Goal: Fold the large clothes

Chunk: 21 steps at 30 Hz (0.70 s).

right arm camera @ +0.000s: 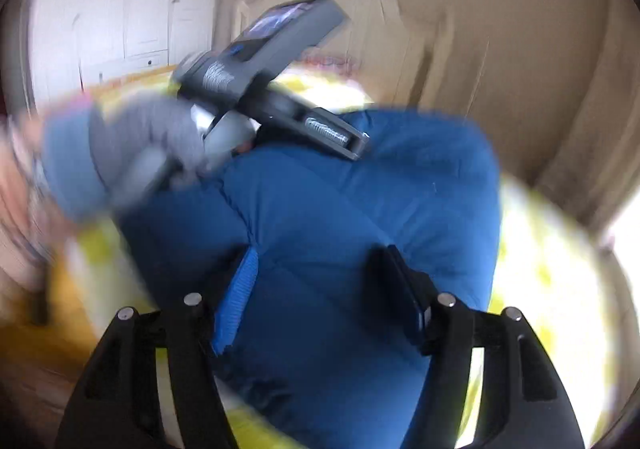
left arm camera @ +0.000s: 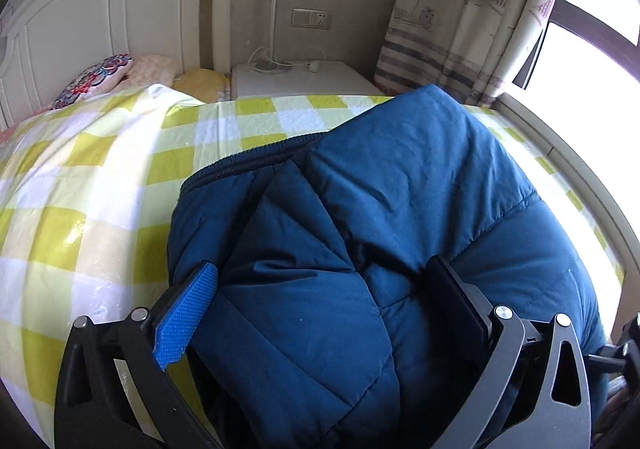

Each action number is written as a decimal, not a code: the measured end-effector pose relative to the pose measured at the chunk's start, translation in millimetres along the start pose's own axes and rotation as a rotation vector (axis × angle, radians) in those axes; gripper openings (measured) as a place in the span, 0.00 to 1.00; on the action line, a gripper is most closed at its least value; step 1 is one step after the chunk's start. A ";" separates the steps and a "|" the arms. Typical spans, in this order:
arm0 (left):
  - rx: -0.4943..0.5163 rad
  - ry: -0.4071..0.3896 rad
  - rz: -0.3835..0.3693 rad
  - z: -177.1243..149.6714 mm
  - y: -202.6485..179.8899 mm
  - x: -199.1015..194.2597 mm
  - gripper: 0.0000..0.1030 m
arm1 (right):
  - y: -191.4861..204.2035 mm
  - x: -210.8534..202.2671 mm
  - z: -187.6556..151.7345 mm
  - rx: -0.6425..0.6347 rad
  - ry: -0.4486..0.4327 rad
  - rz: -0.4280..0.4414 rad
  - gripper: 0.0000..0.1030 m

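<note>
The left gripper (left arm camera: 320, 301) stands wide apart over a bulge of the blue padded jacket (left arm camera: 380, 209), its blue finger pad (left arm camera: 186, 313) just beside the cloth and not clearly pinching it, so it looks released, probably placed to press or smooth the fold. The right gripper (right arm camera: 316, 289) is likewise spread, hovering over the same jacket with nothing clamped between its pads. The jacket lies bunched on the yellow checked bedspread (left arm camera: 100, 177), apparently partway folded, its ribbed hem (left arm camera: 248, 161) turned up toward the headboard (left arm camera: 100, 9). The right wrist view is heavily blurred: the gloved hand (right arm camera: 140, 153) holding the left gripper is smeared, and whether either gripper touches the cloth is hard to tell. The jacket's near side is cut off.
</note>
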<state>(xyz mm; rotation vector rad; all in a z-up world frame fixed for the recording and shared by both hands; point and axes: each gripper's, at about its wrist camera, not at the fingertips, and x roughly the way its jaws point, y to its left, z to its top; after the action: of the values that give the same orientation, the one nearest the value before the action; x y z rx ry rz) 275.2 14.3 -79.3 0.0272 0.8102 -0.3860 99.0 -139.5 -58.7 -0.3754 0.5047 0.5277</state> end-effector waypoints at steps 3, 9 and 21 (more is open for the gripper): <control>-0.015 -0.019 0.019 -6.1 -1.3 -4.4 0.96 | -15.9 2.3 -1.4 0.055 0.024 0.062 0.62; 0.025 -0.028 0.230 -11.3 -24.7 -29.5 0.96 | -28.5 6.2 -1.7 0.019 0.061 0.112 0.62; -0.220 0.005 0.312 3.2 -2.4 -5.5 0.96 | -21.3 -0.7 -13.0 0.046 0.002 0.120 0.62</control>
<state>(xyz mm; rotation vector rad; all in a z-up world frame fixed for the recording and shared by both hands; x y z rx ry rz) 273.2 13.2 -72.9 -0.0500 0.8345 -0.0018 105.8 -162.8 -64.4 -0.3024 0.5424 0.6306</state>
